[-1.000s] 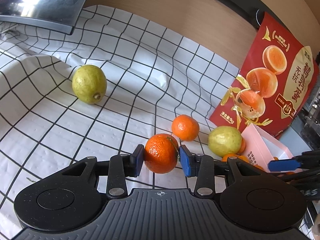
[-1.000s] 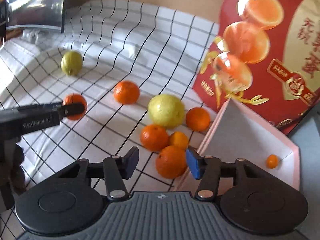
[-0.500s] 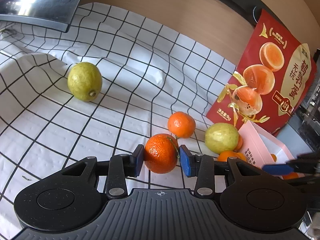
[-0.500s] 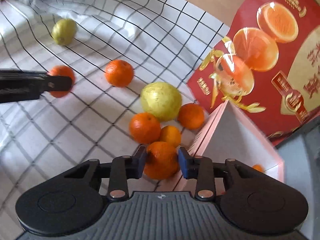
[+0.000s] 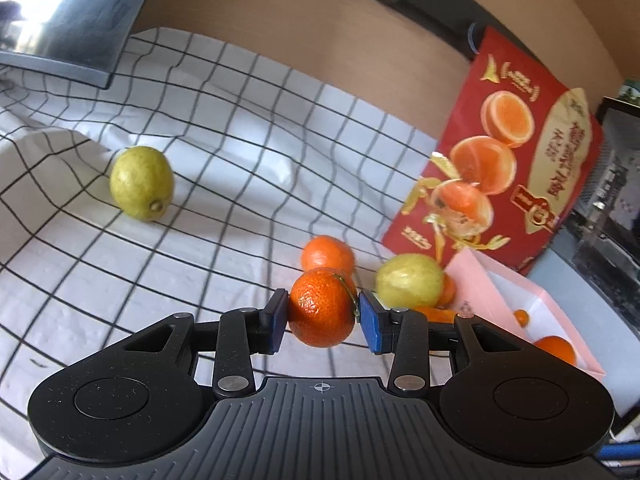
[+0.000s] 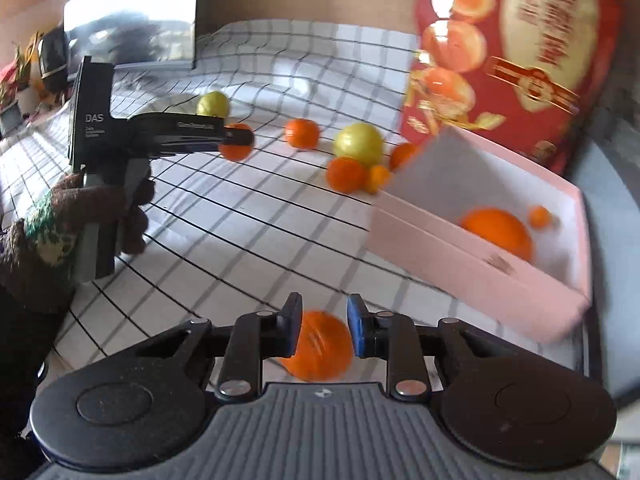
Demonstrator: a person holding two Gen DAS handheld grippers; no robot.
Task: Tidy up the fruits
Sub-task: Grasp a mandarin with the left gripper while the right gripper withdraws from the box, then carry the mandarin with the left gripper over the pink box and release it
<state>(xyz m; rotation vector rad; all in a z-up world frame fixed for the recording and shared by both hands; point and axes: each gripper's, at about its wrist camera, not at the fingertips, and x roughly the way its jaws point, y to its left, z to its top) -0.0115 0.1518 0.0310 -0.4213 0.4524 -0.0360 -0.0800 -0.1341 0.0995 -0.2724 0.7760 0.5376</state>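
Note:
My left gripper (image 5: pixel 322 318) is shut on an orange mandarin (image 5: pixel 322 308) and holds it above the checked cloth; it also shows in the right wrist view (image 6: pixel 236 138). My right gripper (image 6: pixel 320 330) is shut on another mandarin (image 6: pixel 318 346), lifted and pulled back, left of the pink box (image 6: pixel 472 256). The box holds one orange (image 6: pixel 498 232) and a tiny one (image 6: pixel 540 216). A yellow-green lemon (image 5: pixel 142 182) lies far left. Another lemon (image 5: pixel 408 280) and several mandarins (image 6: pixel 346 174) cluster by the box.
A red fruit bag (image 5: pixel 516 152) stands behind the box against the wooden wall. A dark screen (image 5: pixel 80 20) stands at the back left. The checked cloth (image 5: pixel 120 280) is wrinkled. A gloved hand (image 6: pixel 60 216) holds the left gripper.
My right gripper closed on a mandarin from the cluster, lifted it and pulled back, swinging toward the box. My left gripper kept its mandarin and drifted slightly right.

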